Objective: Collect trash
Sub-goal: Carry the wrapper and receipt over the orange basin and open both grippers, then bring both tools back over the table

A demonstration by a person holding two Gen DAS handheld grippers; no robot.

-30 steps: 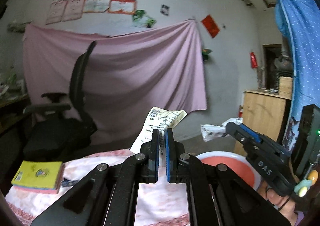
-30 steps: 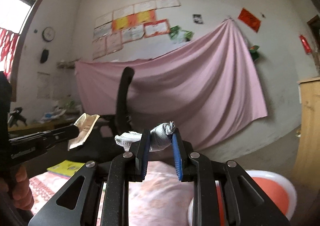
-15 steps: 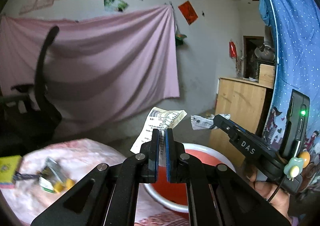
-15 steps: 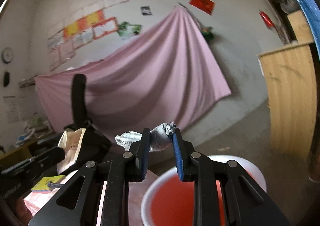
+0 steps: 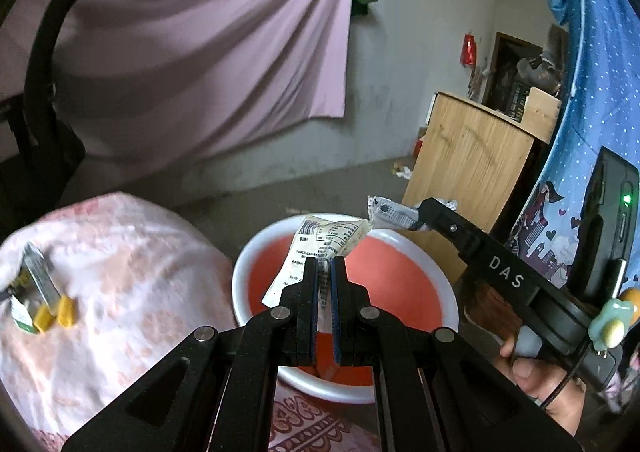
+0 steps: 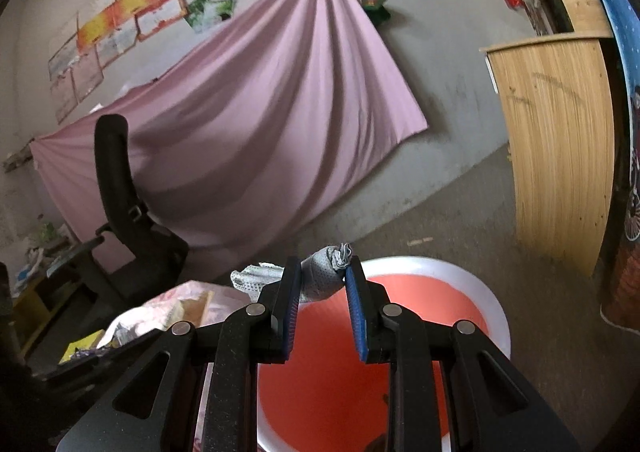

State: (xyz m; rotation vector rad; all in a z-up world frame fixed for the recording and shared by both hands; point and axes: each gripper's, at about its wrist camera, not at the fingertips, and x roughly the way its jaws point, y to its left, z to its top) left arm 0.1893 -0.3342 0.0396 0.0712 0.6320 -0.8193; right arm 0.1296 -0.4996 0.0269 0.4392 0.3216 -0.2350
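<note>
My left gripper (image 5: 324, 266) is shut on a printed paper packet (image 5: 320, 248), held above the red basin with a white rim (image 5: 240, 272). In the right wrist view my right gripper (image 6: 320, 284) is shut on a crumpled grey-white wrapper (image 6: 320, 280), also above the basin (image 6: 496, 316). Seen from the left wrist, the right gripper (image 5: 416, 217) reaches in from the right with that wrapper (image 5: 390, 211) sticking out over the basin's far rim. More trash, a silver wrapper (image 5: 38, 278) and yellow pieces (image 5: 56, 314), lies on the pink-patterned cloth (image 5: 120, 272).
A black office chair (image 6: 124, 211) stands at the left before a pink sheet (image 6: 260, 131) hung on the wall. A wooden cabinet (image 6: 560, 163) and a blue curtain (image 5: 592, 91) are at the right. A hand (image 5: 540, 380) holds the right gripper's handle.
Both grippers swung to the right and tipped downward, away from the chair and cloth, and now hang over the red basin. Each still holds its piece of trash.
</note>
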